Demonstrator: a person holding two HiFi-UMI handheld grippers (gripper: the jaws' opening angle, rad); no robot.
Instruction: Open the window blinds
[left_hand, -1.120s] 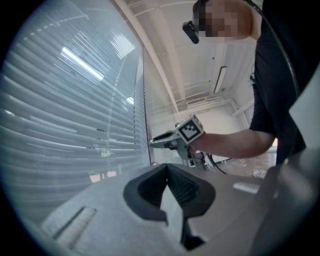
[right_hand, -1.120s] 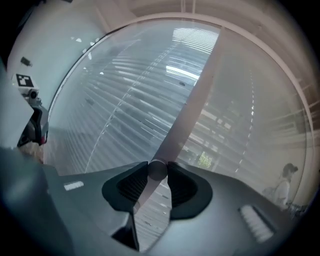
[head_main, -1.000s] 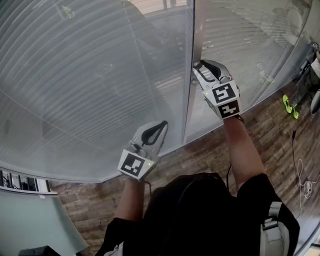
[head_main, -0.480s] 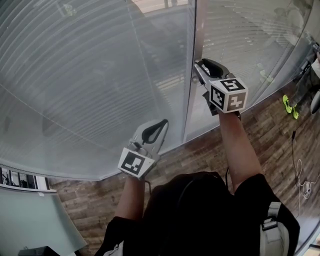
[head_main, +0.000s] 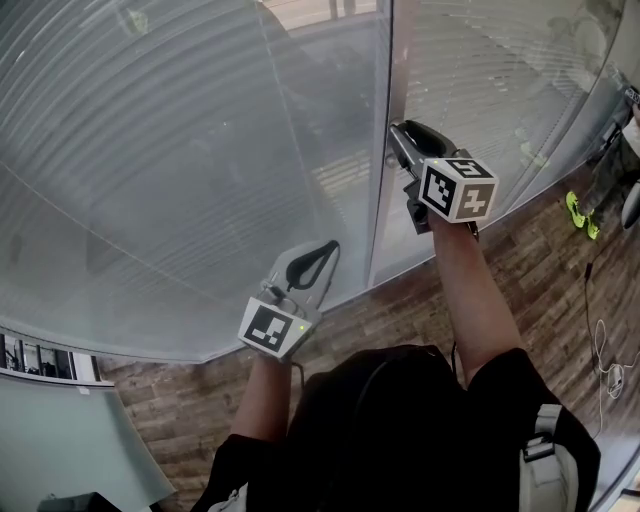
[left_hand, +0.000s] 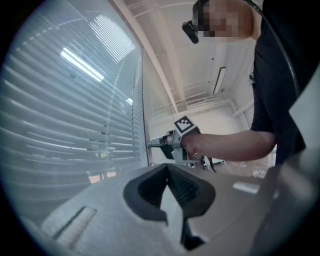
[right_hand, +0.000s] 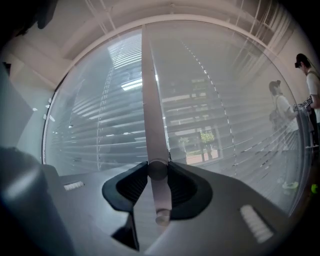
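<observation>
The white window blinds with thin flat slats (head_main: 150, 150) hang closed over the big glass window, right in front of the person; a long, pale grey round stick (right_hand: 154, 115) hangs down in front of them, by the grey upright window frame (head_main: 383, 200); the right gripper (head_main: 400, 138) points level at the blinds; its two black fingers (right_hand: 131, 186) squeeze the stick near its bottom end, one on each side; the left gripper (head_main: 322, 252) is lower and to the left, close to the blinds and apart from the stick; its fingers (left_hand: 145, 187) are pressed together with nothing between them; a brown wooden floor (head_main: 420, 300) lies below the window.
</observation>
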